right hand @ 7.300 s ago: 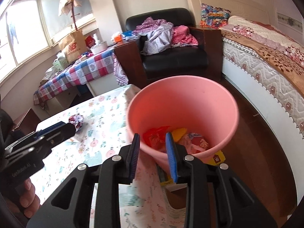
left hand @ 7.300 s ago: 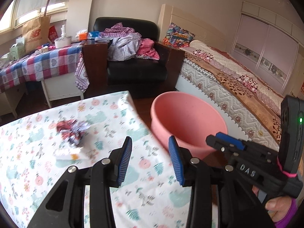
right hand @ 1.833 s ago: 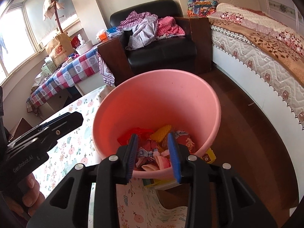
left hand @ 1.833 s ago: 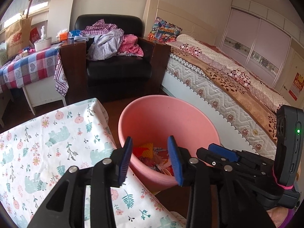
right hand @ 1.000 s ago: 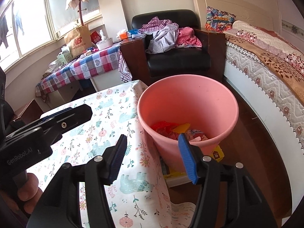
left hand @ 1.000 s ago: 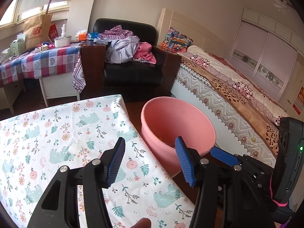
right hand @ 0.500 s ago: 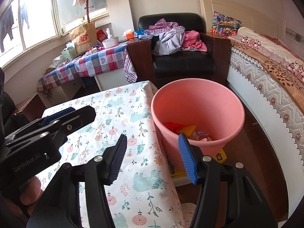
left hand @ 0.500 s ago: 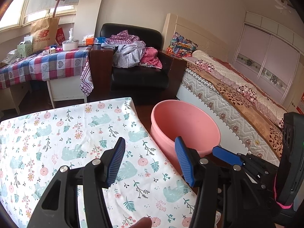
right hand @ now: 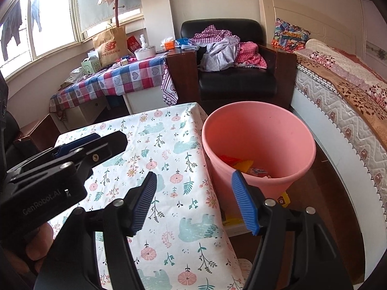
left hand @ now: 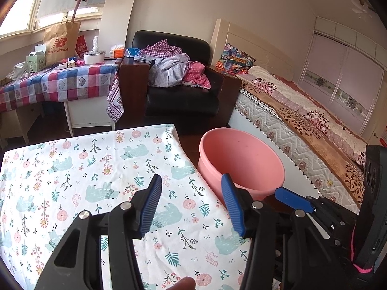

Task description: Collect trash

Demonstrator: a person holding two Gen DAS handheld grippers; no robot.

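Note:
A pink bucket [left hand: 239,162] stands on the floor at the right edge of a table with a floral cloth [left hand: 84,169]. In the right wrist view the bucket [right hand: 261,133] holds red, yellow and pink wrappers [right hand: 241,164]. My left gripper [left hand: 191,205] is open and empty above the table's right part, short of the bucket. My right gripper [right hand: 196,203] is open and empty above the table edge, with the bucket just beyond its right finger. I see no trash on the cloth [right hand: 169,169]. The left gripper's body [right hand: 60,169] shows at the left of the right wrist view.
A yellow packet [right hand: 283,199] lies on the floor at the bucket's base. A black armchair with clothes [left hand: 179,82] stands behind the table, a bed [left hand: 302,120] to the right, and a checked-cloth table with a paper bag [left hand: 58,79] to the left.
Both grippers have drawn back and up from the bucket and opened wider. The crumpled wrappers seen on the cloth 7.3 s ago are gone from it.

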